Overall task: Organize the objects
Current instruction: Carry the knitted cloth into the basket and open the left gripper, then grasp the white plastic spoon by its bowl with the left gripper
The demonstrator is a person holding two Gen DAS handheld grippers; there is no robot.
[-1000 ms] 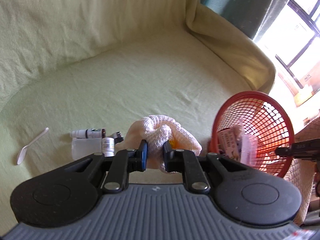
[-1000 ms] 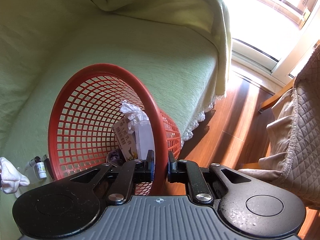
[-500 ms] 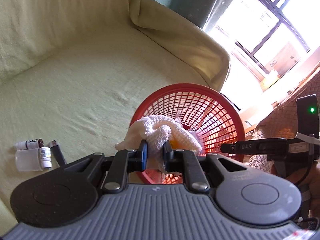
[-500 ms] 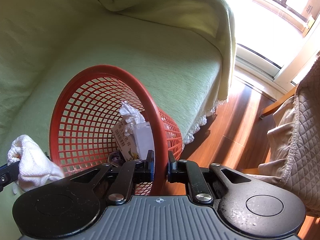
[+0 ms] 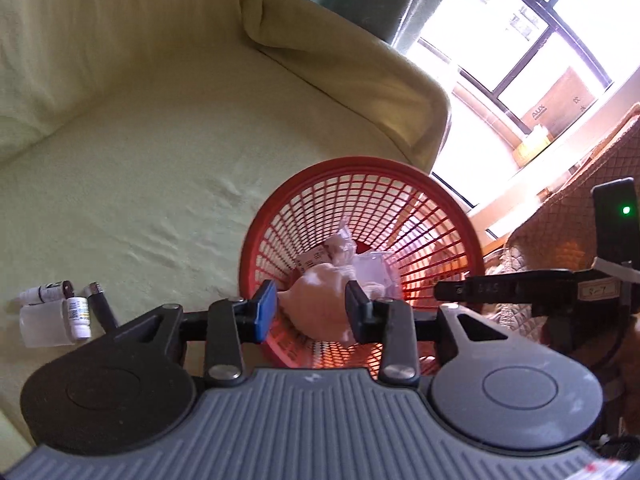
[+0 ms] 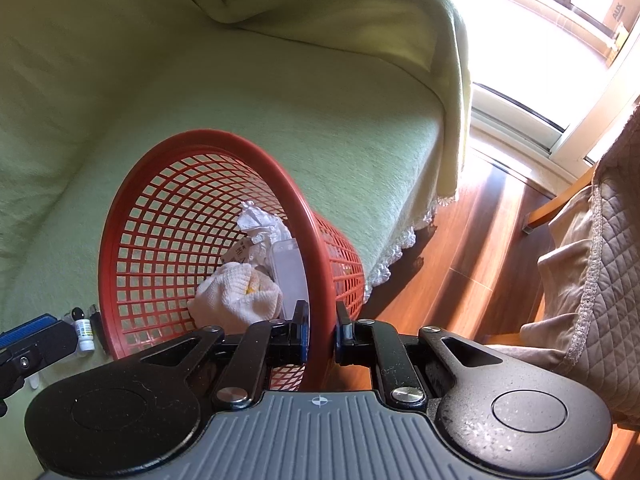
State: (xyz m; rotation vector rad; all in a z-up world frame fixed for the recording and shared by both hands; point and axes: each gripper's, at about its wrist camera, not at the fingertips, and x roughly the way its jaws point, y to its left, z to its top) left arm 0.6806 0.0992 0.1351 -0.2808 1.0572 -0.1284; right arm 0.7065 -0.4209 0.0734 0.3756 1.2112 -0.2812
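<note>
the left claw (image 5: 310, 312) is over the mouth of the red mesh basket (image 5: 400, 172), and its jaws are opening. the white knitted cloth (image 5: 320, 300) shows between them but the pads are apart from it. in the right wrist view this cloth (image 6: 236, 296) lies inside the basket (image 6: 120, 220), against the near wall, beside crumpled paper (image 6: 260, 222) and a clear plastic packet (image 6: 288, 272).

the right claw (image 6: 322, 334) is pinched closed on the basket rim, on its near right side, and it holds the basket tilted on the green sofa cover (image 6: 320, 120).

left of the basket, on the sofa, lie small white bottles (image 5: 78, 314), a black lighter (image 5: 102, 306) and a clear plastic piece (image 5: 42, 326).
</note>
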